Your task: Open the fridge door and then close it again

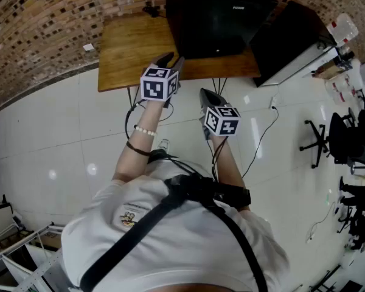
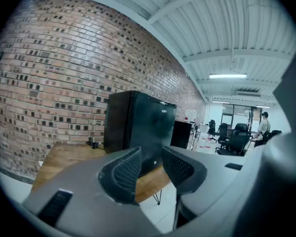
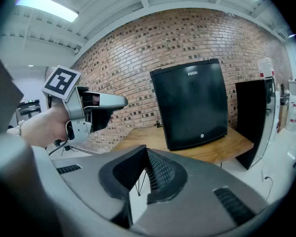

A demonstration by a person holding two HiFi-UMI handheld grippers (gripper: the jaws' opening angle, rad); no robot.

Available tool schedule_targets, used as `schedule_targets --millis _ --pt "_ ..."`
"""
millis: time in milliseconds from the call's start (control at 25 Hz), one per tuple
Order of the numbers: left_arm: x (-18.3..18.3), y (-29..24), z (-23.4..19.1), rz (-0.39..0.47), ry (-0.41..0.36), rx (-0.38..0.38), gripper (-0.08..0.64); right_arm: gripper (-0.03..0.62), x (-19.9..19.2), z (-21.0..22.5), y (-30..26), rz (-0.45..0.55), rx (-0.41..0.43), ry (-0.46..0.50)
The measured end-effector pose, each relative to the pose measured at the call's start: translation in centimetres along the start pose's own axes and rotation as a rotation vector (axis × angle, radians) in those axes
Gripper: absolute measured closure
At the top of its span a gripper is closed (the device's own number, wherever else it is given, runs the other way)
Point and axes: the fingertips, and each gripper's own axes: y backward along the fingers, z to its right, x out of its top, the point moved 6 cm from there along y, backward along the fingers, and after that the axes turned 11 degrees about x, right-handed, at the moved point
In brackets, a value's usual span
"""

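Note:
A small black fridge [image 1: 216, 17] stands on a wooden table [image 1: 128, 50] against the brick wall, its door shut. The same fridge [image 3: 193, 107] fills the middle of the right gripper view, and the fridge [image 2: 138, 127] sits beyond the jaws in the left gripper view. My left gripper [image 1: 170, 61] hovers over the table's front edge, a little left of the fridge, open with nothing between its fingers [image 2: 123, 174]. My right gripper [image 1: 208, 96] hangs lower and nearer to me, in front of the table, shut and empty. Neither touches the fridge.
A black cabinet [image 1: 286, 38] stands to the right of the table. Cables [image 1: 261, 132] trail over the white tiled floor. Office chairs [image 1: 344, 139] crowd the right side. A metal rack [image 1: 18, 248] is at lower left. A person [image 2: 262, 127] stands far off.

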Motion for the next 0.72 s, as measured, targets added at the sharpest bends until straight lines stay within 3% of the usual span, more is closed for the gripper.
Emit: schedule_targets --millis 440,720 --pt "-1.0 -14.1 -6.4 -0.104 -0.021 -0.066 0.344 0.588 3.4 5.4 -9.5 -0.001 -0.054 -0.017" --pt "-2.2 -22.2 -7.8 -0.179 -0.070 -0.100 0.342 0.587 5.3 8.5 -13.9 0.005 -0.090 -0.038"
